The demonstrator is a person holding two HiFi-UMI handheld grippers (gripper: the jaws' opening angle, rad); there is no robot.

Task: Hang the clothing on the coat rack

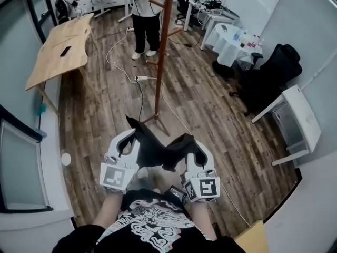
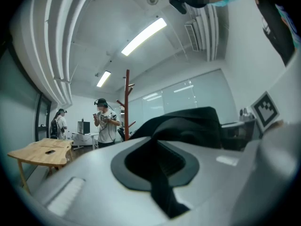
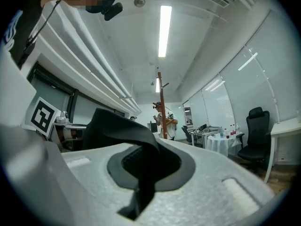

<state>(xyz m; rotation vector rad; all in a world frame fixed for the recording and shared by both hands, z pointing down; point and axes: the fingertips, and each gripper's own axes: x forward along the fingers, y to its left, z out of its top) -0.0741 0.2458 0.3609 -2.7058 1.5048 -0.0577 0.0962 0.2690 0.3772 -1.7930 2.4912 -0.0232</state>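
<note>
You hold the clothing (image 1: 160,149), a dark garment, stretched between both tools in front of your chest, above the floor (image 1: 210,104) and touching no surface. Your left gripper (image 1: 129,141) has its fingers closed on one edge of the fabric, and your right gripper (image 1: 196,154) has its fingers clamped on the other edge. Both gripper views show black cloth pinched between the fingers and draping forward. So the pick-up part looks done. The coat rack (image 1: 162,51) stands on the floor ahead of you, well apart from the garment, and the pegs that show look bare. What remains, as I judge it, is the whole hanging: close the gap to the rack, raise the garment to a peg, drape it over, and release both grips.
</note>
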